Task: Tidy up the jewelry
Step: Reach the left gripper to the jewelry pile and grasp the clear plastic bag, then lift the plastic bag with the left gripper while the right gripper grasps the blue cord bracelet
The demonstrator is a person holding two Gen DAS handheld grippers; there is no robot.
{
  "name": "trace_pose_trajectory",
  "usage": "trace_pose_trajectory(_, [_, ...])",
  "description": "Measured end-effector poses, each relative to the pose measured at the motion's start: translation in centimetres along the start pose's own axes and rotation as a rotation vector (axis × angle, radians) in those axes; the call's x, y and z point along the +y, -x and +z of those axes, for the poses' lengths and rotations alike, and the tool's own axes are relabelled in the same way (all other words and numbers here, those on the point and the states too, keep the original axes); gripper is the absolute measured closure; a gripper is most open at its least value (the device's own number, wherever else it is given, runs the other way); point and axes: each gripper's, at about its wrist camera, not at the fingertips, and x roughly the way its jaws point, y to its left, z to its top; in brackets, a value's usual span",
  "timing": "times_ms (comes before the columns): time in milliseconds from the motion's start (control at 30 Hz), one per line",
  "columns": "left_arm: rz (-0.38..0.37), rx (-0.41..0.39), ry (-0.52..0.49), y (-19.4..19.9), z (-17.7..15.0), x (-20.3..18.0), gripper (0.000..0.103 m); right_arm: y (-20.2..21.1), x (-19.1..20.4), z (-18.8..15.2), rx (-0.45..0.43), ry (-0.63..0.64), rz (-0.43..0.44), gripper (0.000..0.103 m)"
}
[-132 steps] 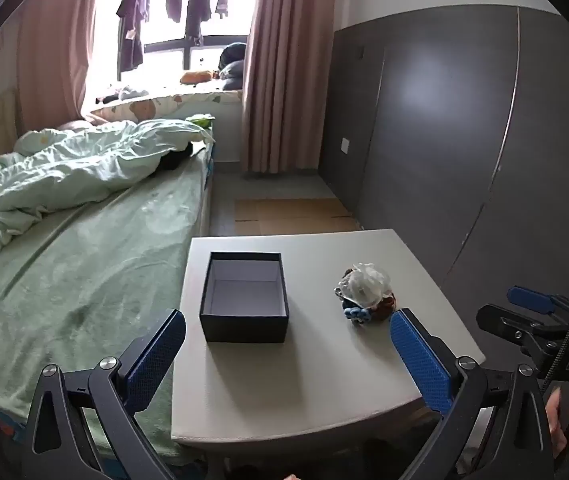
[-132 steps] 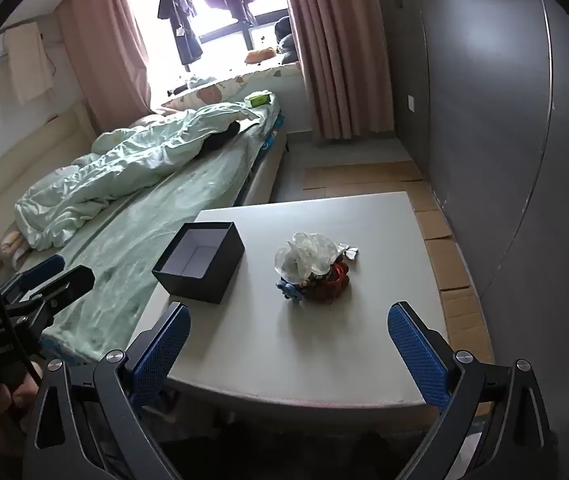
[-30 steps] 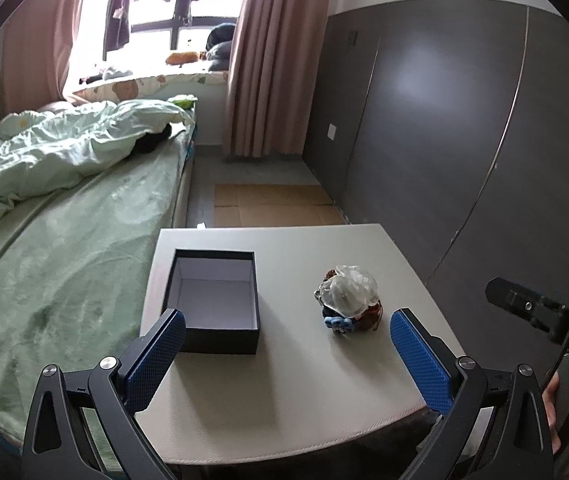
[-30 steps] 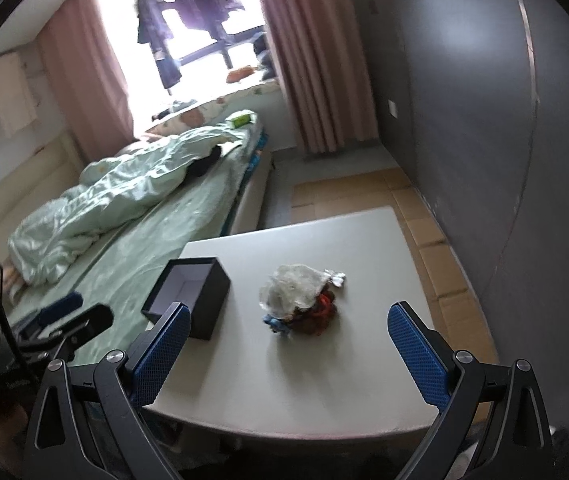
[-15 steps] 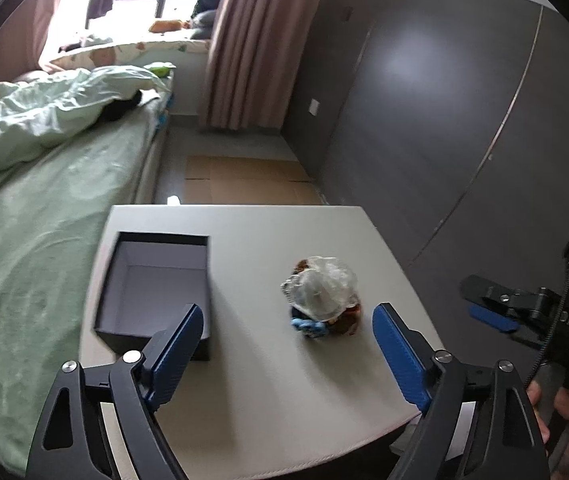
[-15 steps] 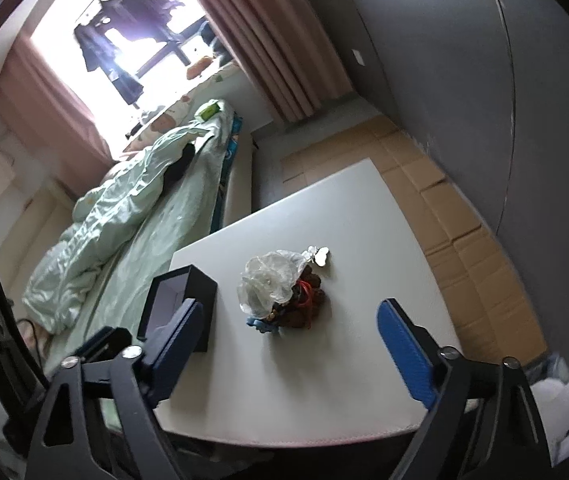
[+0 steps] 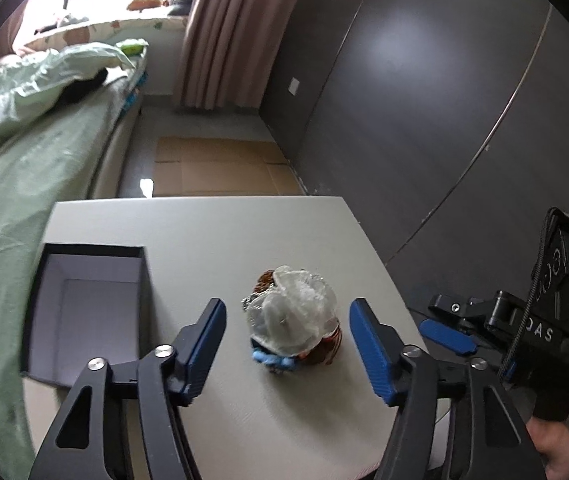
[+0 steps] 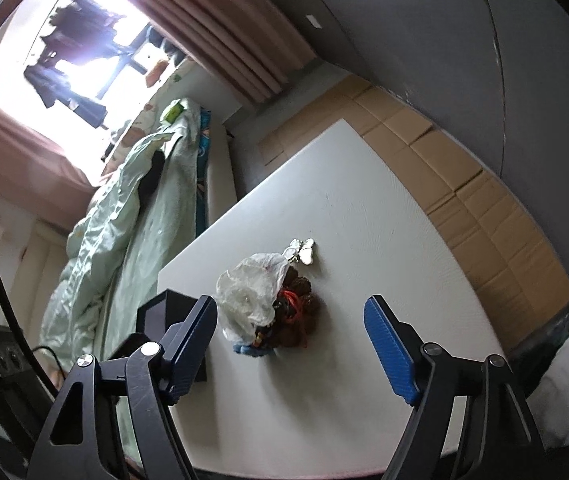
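Note:
A small heap of jewelry and hair ornaments [image 7: 293,320] lies on the white table [image 7: 220,232]: a white gauzy flower on top, brown beads, red cord and a blue piece below. My left gripper [image 7: 288,338] is open, its blue fingers to either side of the heap, just short of it. An open dark box [image 7: 84,304] with a pale inside stands to the left. In the right wrist view the heap [image 8: 268,308] lies ahead of my open right gripper [image 8: 290,332], with a silver butterfly clip [image 8: 302,251] at its far end and the box [image 8: 164,312] behind the left finger.
A bed with green bedding [image 7: 24,128] runs along the table's left side. Dark wardrobe panels [image 7: 424,100] stand to the right. Flattened cardboard [image 7: 220,168] covers the floor beyond the table. The right gripper's body [image 7: 524,320] shows at the right edge of the left wrist view.
Both grippers have moved forward and down toward the heap. The left gripper's fingers have narrowed and now flank it. The right wrist view has tilted.

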Motion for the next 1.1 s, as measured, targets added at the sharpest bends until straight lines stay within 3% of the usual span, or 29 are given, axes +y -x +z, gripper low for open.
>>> trace_pose_trajectory(267, [-0.011, 0.063, 0.046, -3.8, 0.7, 0.4, 0.048, -1.7, -1.1, 0.1, 0.022, -0.121, 0.029, 0.026])
trace_pose_trajectory(433, [0.038, 0.102, 0.038, -6.0, 0.3, 0.0, 0.048, -2.6, -2.2, -0.1, 0.029, -0.195, 0.034, 0.026])
trace_pose_trajectory(467, [0.04, 0.11, 0.043, -6.2, 0.2, 0.0, 0.051, -2.7, -2.4, -0.2, 0.031, -0.207, 0.035, 0.026])
trace_pose_trajectory(600, [0.061, 0.123, 0.058, -6.4, -0.6, 0.3, 0.089, -3.1, -3.1, -0.5, 0.047, -0.242, 0.041, 0.026])
trace_pose_trajectory(667, [0.063, 0.108, 0.071, -5.9, -0.5, 0.6, 0.099, -3.2, -3.2, -0.5, 0.05, -0.242, 0.037, 0.026])
trace_pose_trajectory(967, [0.041, 0.023, 0.116, -2.4, 0.7, 2.4, 0.102, -4.5, -1.4, -0.5, 0.068, -0.163, 0.04, 0.026])
trace_pose_trajectory(1100, [0.033, -0.009, 0.123, -1.1, 1.1, 3.0, 0.102, -5.8, -0.5, -0.7, 0.094, -0.13, 0.061, 0.044])
